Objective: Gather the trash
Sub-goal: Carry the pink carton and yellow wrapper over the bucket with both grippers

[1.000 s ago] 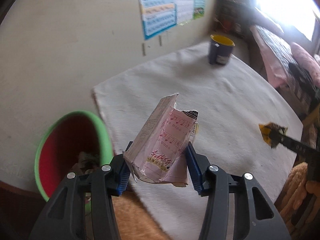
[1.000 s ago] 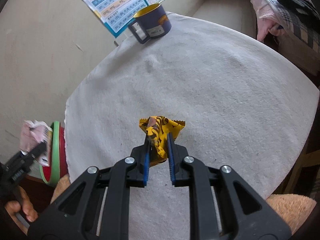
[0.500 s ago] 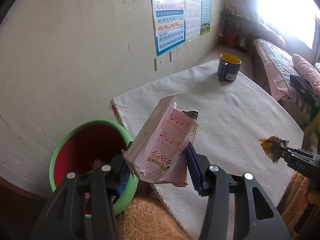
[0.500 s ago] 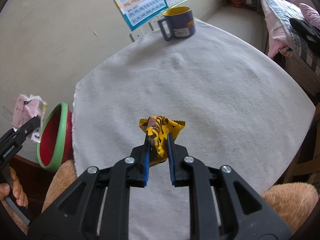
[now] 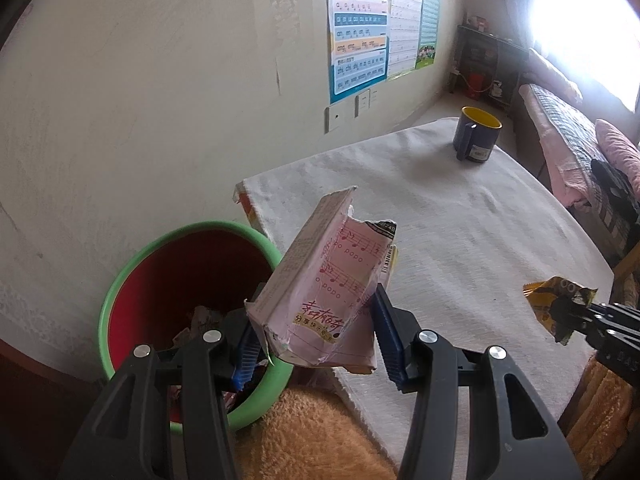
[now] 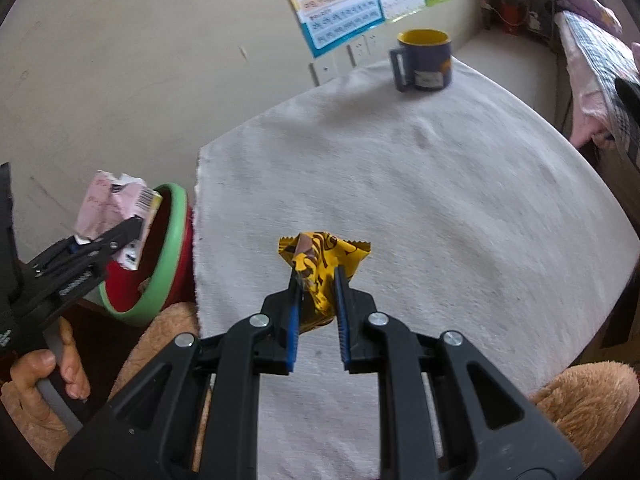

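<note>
Disposal step. Left gripper (image 5: pixel 316 344), jaws clamped on pink carton (image 5: pixel 324 292), sits lower centre beside bin (image 5: pixel 120 292). Right gripper (image 6: pixel 316 312) pinches yellow wrapper (image 6: pixel 320 264) over counter (image 6: pixel 440 184). Next, likely: carry carton over bin, release.

Left gripper (image 5: pixel 316 344): black body, blue ribbed pads (image 5: pixel 386 340), jaws set wide and clamped on a torn pink carton (image 5: pixel 324 292), raised and tilted; bare hand (image 6: pixel 44 376) wrapped round its handle, seen low left in the right wrist view. Right gripper (image 6: pixel 316 300): same build, jaws narrow, pinching a yellow wrapper (image 6: pixel 320 264), pointing forward, level
</note>
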Available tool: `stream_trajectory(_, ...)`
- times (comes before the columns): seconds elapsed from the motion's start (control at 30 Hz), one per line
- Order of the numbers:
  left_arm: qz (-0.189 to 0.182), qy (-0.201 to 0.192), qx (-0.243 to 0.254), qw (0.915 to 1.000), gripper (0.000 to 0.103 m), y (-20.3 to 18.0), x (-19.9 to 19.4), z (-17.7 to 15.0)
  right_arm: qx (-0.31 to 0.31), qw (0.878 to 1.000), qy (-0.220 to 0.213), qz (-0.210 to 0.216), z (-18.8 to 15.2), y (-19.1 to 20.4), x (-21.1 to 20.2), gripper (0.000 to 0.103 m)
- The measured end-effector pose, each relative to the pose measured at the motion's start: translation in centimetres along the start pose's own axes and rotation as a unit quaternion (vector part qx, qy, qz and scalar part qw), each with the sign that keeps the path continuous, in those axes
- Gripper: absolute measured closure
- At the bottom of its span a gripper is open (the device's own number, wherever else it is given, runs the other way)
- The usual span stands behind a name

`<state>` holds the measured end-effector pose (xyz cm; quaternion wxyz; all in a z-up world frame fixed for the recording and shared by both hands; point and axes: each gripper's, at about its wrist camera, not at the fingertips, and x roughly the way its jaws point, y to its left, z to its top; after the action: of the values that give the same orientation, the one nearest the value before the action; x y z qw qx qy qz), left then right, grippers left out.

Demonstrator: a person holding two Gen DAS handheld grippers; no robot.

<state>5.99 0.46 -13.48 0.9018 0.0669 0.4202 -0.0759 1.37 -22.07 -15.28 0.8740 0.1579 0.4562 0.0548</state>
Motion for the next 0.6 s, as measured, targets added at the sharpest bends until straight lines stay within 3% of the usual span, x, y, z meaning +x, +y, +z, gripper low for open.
stream_trajectory(0.6,0.023,0.002,-0.039,0.999,0.055,3.8,0.7,-0.7,-0.033,0.999,0.013,0.021,0.4,4.3,0.3,0.087)
